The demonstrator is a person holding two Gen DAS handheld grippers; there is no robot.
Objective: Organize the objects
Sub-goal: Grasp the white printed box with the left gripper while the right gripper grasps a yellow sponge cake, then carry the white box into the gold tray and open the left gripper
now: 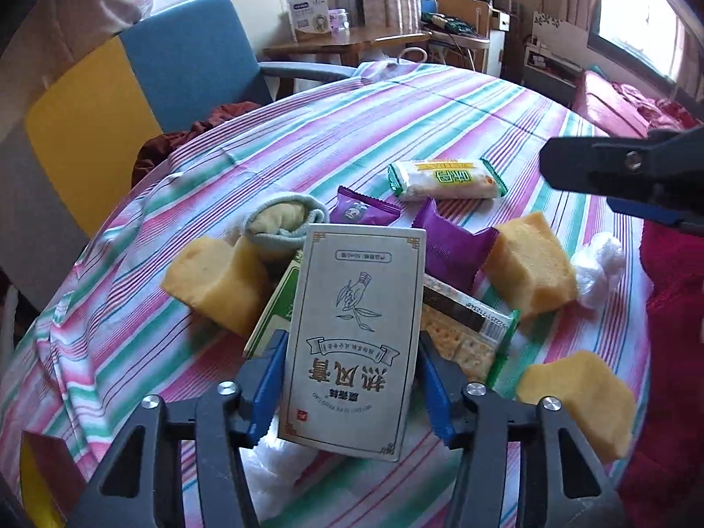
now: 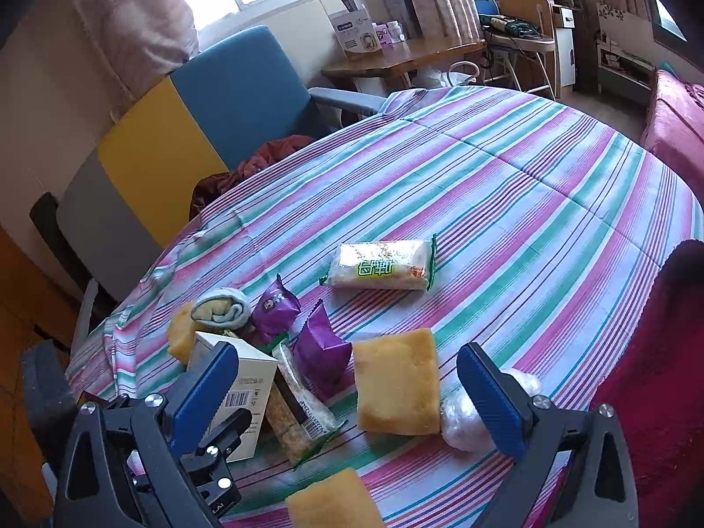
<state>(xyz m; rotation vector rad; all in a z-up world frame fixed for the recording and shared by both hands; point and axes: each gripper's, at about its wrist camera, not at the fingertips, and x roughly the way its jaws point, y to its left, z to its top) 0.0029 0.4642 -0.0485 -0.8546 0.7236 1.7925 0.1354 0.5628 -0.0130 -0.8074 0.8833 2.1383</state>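
Note:
My left gripper [image 1: 350,378] is shut on a white box with green drawing and Chinese print [image 1: 356,334], held above the pile; the box also shows in the right wrist view [image 2: 237,387]. My right gripper [image 2: 347,396] is open and empty, hovering over a yellow sponge block [image 2: 396,383]. On the striped cloth [image 2: 506,185] lie more yellow sponges [image 1: 220,277] [image 1: 581,400], two purple snack packets [image 1: 453,246] [image 2: 277,308], a cracker pack [image 1: 466,334], a green-and-white cracker pack [image 1: 444,178], rolled socks [image 1: 281,220] and a crumpled plastic bag [image 1: 598,268].
A blue and yellow chair [image 2: 211,119] stands behind the table at the left. A red cloth [image 1: 669,352] hangs at the right edge. A wooden desk with boxes [image 2: 396,53] is at the back. The right gripper also shows in the left wrist view [image 1: 616,176].

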